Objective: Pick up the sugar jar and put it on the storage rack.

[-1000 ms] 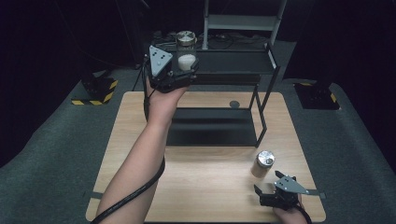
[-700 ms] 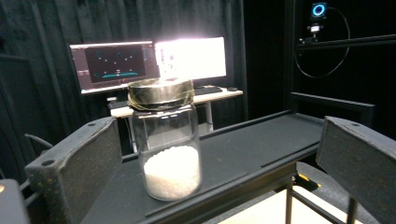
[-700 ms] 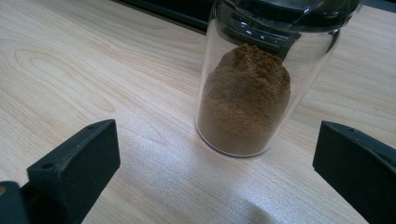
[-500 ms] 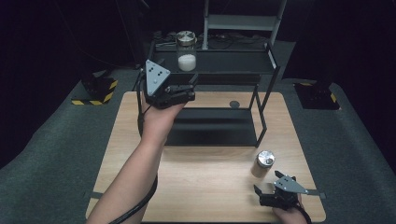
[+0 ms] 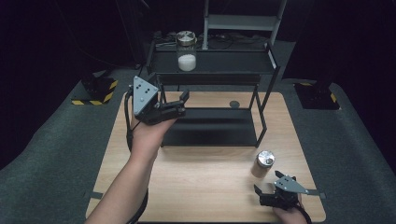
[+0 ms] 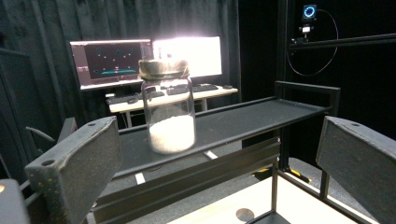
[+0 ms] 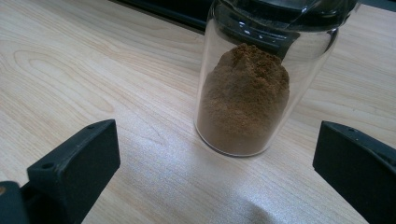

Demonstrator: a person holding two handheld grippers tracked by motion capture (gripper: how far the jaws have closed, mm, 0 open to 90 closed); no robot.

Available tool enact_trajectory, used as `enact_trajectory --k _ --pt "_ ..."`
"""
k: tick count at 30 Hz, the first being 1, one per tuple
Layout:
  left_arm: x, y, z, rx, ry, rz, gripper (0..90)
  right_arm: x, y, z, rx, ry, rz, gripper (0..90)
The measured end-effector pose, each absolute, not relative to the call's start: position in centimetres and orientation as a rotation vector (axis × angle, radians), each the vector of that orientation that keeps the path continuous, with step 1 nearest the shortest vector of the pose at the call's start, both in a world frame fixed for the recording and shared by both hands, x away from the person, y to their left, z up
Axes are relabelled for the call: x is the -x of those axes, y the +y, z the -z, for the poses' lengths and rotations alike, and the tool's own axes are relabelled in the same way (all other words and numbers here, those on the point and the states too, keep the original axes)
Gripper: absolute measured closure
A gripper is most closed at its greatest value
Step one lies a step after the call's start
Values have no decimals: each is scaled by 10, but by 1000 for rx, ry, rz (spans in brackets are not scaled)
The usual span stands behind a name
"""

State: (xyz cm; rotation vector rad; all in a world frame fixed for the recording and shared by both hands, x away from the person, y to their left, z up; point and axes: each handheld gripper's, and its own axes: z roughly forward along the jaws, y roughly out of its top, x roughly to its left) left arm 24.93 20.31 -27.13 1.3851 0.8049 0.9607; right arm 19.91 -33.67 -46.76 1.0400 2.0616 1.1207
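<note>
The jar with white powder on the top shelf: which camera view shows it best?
The left gripper view shows the jar of white powder best: close, upright on the rack's top shelf, lid and fill level clear. The high view shows it small and far. The right gripper view faces a jar of brown powder.

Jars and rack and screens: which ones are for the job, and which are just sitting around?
For the job:
white powder jar on the rack's top shelf
brown powder jar on the table
left gripper
right gripper

Just sitting around:
computer screens
keyboards
</note>
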Motion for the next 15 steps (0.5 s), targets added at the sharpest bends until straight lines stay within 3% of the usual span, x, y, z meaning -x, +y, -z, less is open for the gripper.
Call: enact_trajectory --k 15 --pt "-232 221 303 -1414 829 -955 3 -199 -336 468 -1044 2059 -1117 0"
